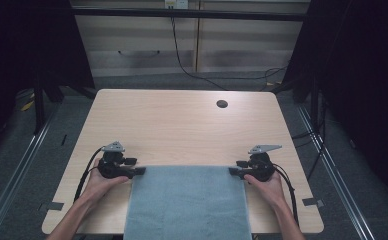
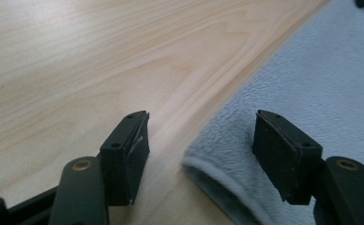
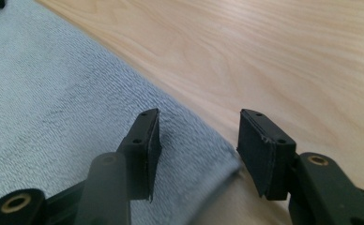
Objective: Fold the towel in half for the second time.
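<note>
Both grippers, left (image 1: 138,171) and right (image 1: 234,171), jaws wide, straddle the towel's (image 1: 188,200) far corners on the table (image 1: 182,120), probably lined up to pinch them.

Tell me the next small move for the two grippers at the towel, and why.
Probably close both on the towel's far corners. The left gripper and right gripper are open, and each has a corner lying between its jaws, flat on the table and not yet pinched.
</note>
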`<state>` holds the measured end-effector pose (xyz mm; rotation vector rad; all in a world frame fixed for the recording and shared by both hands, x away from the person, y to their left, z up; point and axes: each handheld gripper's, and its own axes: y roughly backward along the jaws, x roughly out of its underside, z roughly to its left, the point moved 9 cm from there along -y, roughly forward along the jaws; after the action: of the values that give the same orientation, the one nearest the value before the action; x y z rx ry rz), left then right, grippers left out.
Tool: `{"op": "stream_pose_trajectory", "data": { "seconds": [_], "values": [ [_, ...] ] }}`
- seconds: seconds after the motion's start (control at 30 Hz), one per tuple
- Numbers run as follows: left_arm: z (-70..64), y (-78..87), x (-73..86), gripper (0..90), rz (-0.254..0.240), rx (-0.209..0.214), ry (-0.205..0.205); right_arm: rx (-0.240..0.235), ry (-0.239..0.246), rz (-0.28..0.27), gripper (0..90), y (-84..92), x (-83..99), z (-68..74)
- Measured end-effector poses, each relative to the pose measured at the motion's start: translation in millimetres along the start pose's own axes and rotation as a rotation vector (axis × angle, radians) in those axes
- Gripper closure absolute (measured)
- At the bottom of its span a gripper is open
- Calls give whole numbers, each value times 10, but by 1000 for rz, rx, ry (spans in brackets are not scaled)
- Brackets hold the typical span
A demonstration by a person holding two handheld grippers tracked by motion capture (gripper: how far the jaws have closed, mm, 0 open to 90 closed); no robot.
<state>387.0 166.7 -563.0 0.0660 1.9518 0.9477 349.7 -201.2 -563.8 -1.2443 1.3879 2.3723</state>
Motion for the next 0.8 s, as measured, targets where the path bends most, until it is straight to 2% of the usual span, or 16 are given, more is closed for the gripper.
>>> {"op": "stream_pose_trajectory", "data": {
  "seconds": [0.1,0.13,0.23,0.3,0.4,0.53,0.57,0.73,0.8],
  "values": [
    [-54,-22,8,531,10,12,-33,-13,-8,-8,527,24,40,-5],
    [-70,-27,11,552,13,15,-41,-12,-3,-7,551,26,43,-3],
    [-102,-35,27,737,27,35,-49,-18,3,2,684,23,63,44],
    [-121,-26,18,824,21,31,-57,-27,10,-8,802,24,58,64],
    [-137,21,-36,854,-11,28,-46,-26,5,-38,851,66,8,80],
    [-123,120,-173,858,-83,26,-17,-20,8,-77,860,158,-100,87],
    [-113,141,-205,859,-86,19,-12,-20,4,-84,861,185,-138,90],
    [-73,270,-513,860,-130,-8,-26,8,34,-142,862,315,-510,84],
    [-43,351,-693,860,-159,-18,-36,16,42,-164,862,355,-667,75]
  ]
}}
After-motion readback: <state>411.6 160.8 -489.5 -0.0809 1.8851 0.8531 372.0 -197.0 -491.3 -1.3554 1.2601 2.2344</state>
